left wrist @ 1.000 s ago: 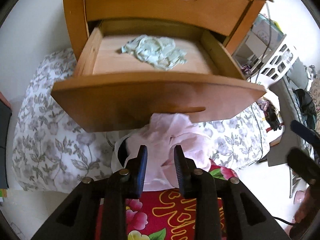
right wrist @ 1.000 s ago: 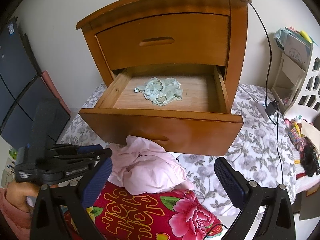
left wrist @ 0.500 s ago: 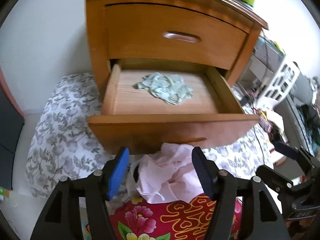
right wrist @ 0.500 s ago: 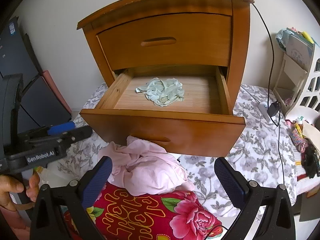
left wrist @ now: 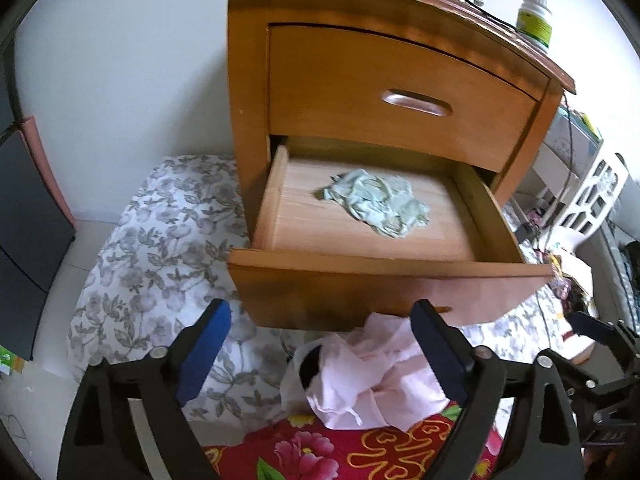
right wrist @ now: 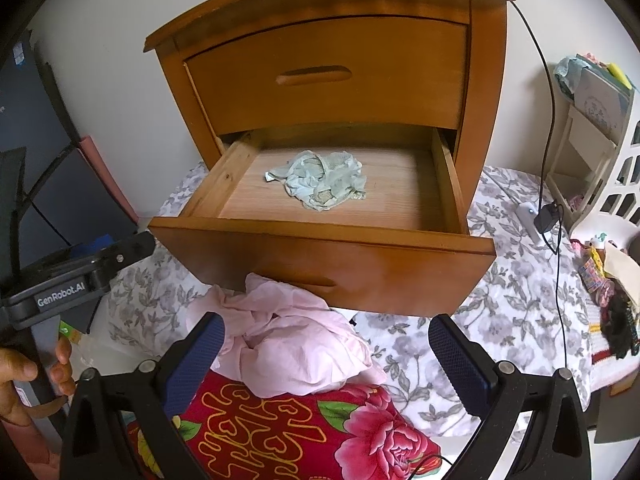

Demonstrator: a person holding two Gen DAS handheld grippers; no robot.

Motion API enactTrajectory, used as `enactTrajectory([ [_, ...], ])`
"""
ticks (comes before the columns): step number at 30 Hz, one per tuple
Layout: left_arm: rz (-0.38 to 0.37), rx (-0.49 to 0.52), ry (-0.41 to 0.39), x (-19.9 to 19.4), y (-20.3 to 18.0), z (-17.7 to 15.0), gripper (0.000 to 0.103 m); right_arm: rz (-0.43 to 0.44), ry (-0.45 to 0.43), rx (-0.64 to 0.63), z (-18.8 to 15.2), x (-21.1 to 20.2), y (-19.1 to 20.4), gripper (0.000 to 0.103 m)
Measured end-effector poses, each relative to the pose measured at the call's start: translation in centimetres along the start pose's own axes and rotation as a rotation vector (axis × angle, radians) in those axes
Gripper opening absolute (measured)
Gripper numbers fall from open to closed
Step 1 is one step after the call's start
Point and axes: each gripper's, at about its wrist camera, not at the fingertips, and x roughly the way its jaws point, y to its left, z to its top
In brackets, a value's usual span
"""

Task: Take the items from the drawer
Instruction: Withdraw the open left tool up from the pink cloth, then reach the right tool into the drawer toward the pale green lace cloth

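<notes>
Drawer (right wrist: pixel 320 236) of the nightstand (right wrist: pixel 328 64) hangs pulled out, one crumpled green cloth (right wrist: pixel 320 184) lying mid-floor inside. Left gripper (left wrist: pixel 320 344) and right gripper (right wrist: pixel 324 356) hover released and empty below the front, above a pink garment (right wrist: pixel 292 340), probably lining up a reach.

I'm facing a plain white wall (right wrist: pixel 120 92) with a wooden nightstand (right wrist: pixel 486 92) against it. A grey floral sheet (right wrist: pixel 512 300) covers the surface below, a white lattice shelf (right wrist: pixel 612 168) stands right, soft daylight throughout.

Glossy wood drawer (right wrist: pixel 320 264) (crumpled cloth (right wrist: pixel 320 184))
</notes>
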Motion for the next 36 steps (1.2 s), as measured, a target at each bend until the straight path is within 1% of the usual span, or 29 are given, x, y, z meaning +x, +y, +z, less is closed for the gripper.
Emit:
enactTrajectory([
  [4, 0.021, -0.005, -0.011, 0.3, 0.4, 0.2, 0.093, -0.015, -0.003, 0.009, 0.7, 0.4, -0.2, 0.103],
  [6, 0.024, -0.004, -0.014, 0.4, 0.5, 0.3, 0.094, -0.024, -0.006, 0.017, 1.1, 0.7, -0.4, 0.103],
  [9, 0.025, -0.002, -0.022, 0.6, 0.6, 0.5, 0.097, -0.028, -0.005, 0.026, 1.7, 1.2, -0.6, 0.103],
  [15, 0.021, 0.003, -0.032, 1.1, 0.8, 1.3, 0.097, -0.019, 0.006, 0.014, 3.1, 2.3, -0.5, 0.103],
  [19, 0.015, 0.006, -0.047, 1.2, 0.9, 2.3, 0.097, -0.025, -0.007, -0.006, 4.7, 2.5, -0.3, 0.103],
  [22, 0.009, 0.004, -0.057, 1.4, 1.0, 3.0, 0.097, -0.009, -0.02, -0.004, 6.3, 2.7, -0.5, 0.103],
  [24, 0.007, 0.005, -0.058, 1.6, 1.0, 3.3, 0.097, 0.001, -0.021, -0.002, 7.4, 3.0, -0.7, 0.103],
  [28, 0.0, 0.013, -0.056, 2.3, 1.1, 3.9, 0.097, -0.008, -0.019, -0.031, 9.2, 3.7, -0.6, 0.103],
  [32, -0.006, 0.014, -0.055, 3.0, 1.2, 4.5, 0.097, 0.018, 0.015, -0.058, 11.1, 4.9, -0.6, 0.103],
  [36, -0.009, 0.013, -0.048, 3.9, 1.5, 4.9, 0.097, 0.02, 0.056, -0.084, 12.6, 6.7, -0.5, 0.103],
])
